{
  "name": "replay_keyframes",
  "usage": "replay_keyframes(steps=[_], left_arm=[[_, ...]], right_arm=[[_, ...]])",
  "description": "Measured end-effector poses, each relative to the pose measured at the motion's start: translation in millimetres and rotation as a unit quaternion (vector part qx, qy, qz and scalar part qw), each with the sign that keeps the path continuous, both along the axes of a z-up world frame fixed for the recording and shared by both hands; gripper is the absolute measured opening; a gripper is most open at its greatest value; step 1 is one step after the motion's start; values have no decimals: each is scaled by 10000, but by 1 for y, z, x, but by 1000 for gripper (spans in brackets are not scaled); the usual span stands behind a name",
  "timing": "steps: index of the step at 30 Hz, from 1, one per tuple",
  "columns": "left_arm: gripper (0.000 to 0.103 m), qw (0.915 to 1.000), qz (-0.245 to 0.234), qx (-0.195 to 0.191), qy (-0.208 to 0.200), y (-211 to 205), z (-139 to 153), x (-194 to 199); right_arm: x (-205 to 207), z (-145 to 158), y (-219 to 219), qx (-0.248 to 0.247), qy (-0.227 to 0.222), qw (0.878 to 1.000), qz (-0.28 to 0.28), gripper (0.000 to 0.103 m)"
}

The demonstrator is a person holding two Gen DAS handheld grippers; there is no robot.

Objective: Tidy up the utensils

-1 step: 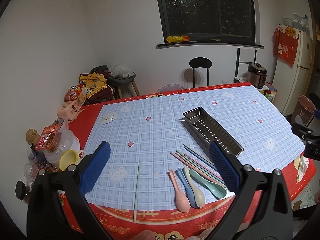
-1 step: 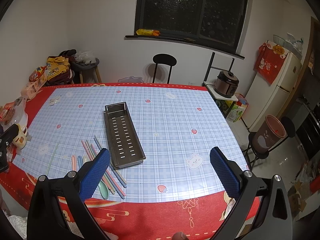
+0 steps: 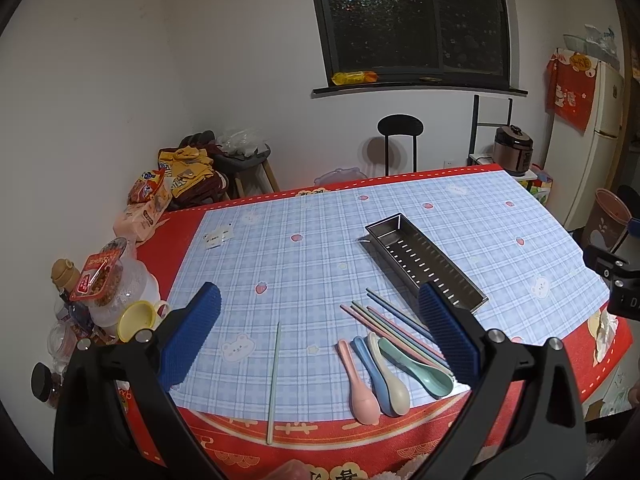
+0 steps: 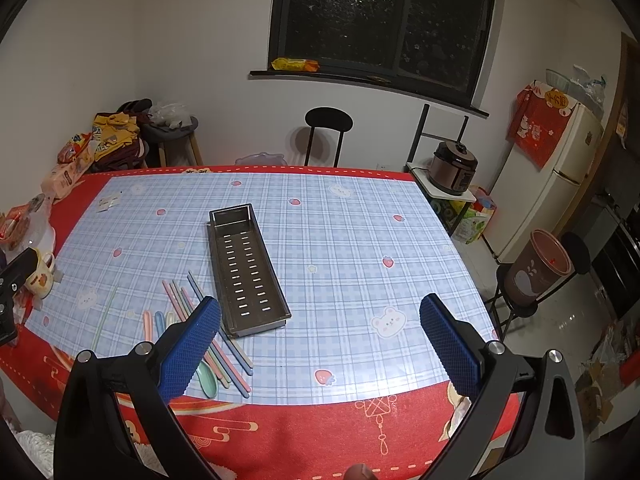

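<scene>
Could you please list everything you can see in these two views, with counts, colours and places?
Metal tray: one, steel, slotted, empty, mid-table.
Spoons: four, pink, blue, cream, green, near edge.
Chopsticks: several, pastel, bundled beside the tray.
Single chopstick: one, pale green, apart to the left.
Yellow cup: one, table's left end, among jars.
Stool: one, black, by the wall.
Rice cooker: one, brown, on a stand.
Left tongs: blue pads, open.
Right tongs: blue pads, open.
</scene>
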State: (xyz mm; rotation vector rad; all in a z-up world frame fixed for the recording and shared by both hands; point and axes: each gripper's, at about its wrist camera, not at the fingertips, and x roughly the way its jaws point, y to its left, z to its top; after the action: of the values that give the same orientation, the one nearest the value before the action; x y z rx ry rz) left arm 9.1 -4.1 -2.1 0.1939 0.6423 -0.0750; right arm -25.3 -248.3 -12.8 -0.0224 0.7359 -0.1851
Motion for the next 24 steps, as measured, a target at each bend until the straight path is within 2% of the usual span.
replay_keyframes(steps=[24], left_arm=[[97,10000,-32,16,-8,4,1,-3]], right_arm=[[-2,3,2,27,10,10000,-66,98]])
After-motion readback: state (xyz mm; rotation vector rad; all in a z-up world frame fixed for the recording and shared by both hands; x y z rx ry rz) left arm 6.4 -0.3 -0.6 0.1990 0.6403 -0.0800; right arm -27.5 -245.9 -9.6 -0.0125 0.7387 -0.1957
